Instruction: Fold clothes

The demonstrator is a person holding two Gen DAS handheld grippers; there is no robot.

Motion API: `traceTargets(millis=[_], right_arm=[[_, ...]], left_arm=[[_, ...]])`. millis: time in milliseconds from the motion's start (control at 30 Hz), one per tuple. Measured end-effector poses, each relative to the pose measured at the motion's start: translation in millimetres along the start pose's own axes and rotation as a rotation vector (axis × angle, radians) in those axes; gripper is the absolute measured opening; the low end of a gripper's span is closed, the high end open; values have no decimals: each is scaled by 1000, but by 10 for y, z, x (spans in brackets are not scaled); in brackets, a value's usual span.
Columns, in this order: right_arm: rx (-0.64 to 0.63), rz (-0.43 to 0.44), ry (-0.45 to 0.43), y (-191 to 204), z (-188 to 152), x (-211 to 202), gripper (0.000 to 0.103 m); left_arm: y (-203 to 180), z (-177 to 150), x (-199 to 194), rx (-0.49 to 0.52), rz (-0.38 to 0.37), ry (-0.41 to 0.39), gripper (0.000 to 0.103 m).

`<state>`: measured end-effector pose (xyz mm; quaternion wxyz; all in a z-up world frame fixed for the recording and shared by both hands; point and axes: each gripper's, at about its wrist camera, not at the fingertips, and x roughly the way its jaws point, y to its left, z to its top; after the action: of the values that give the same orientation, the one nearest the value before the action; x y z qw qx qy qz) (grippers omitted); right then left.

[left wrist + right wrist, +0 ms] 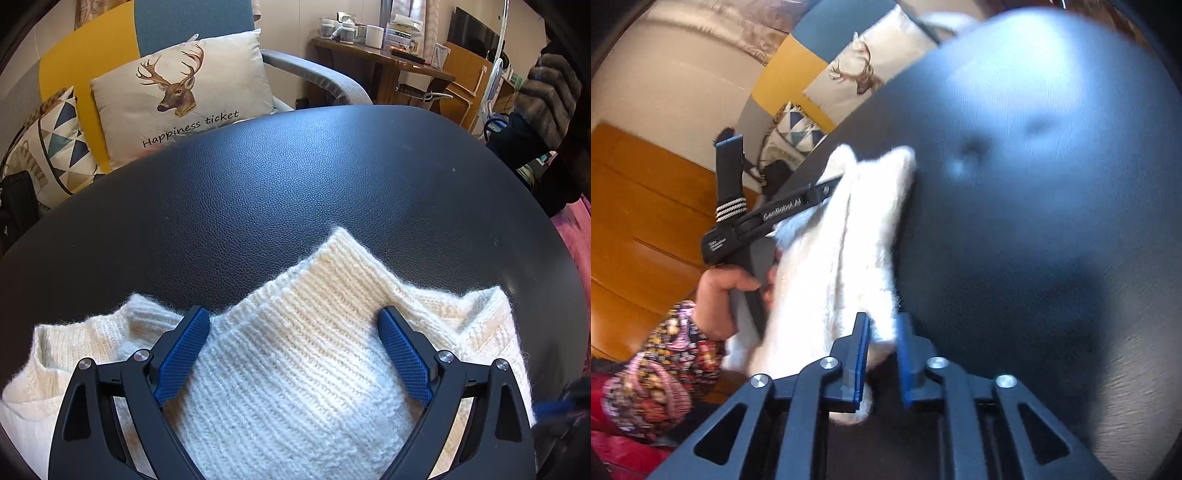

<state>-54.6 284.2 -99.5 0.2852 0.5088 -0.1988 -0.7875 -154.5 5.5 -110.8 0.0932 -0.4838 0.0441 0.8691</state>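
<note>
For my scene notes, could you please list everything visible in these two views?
cream knitted sweater: one, cream-white, lying on the table under both grippers
round black leather-textured table: one, black, centre
deer-print cushion: one, beige, on the sofa behind the table
triangle-patterned cushion: one, blue and beige, left of the deer cushion
yellow, blue and grey sofa: one, behind the table
wooden side table: one, brown, cluttered, far right
left hand-held gripper: one, black with blue pads, open over the sweater
right hand-held gripper: one, pads either side of a sweater fold
hand: one, holding the left gripper's handle, patterned sleeve
</note>
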Motion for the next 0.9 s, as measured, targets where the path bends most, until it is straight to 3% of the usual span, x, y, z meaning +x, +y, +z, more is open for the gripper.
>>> traceTargets(millis=[100, 167, 367, 900], right_arm=[[-92, -10, -97, 192, 121, -130, 19], [-135, -1, -77, 314, 197, -28, 19], [-260, -123, -9, 623, 204, 381, 12], [-207, -167, -8, 379, 66, 415, 0]], left_arm=[[-5, 2, 2, 1, 3, 0, 95], [-7, 1, 0, 0, 4, -1, 95], [-2, -4, 5, -1, 2, -4, 95], [19, -7, -1, -4, -1, -7, 95]])
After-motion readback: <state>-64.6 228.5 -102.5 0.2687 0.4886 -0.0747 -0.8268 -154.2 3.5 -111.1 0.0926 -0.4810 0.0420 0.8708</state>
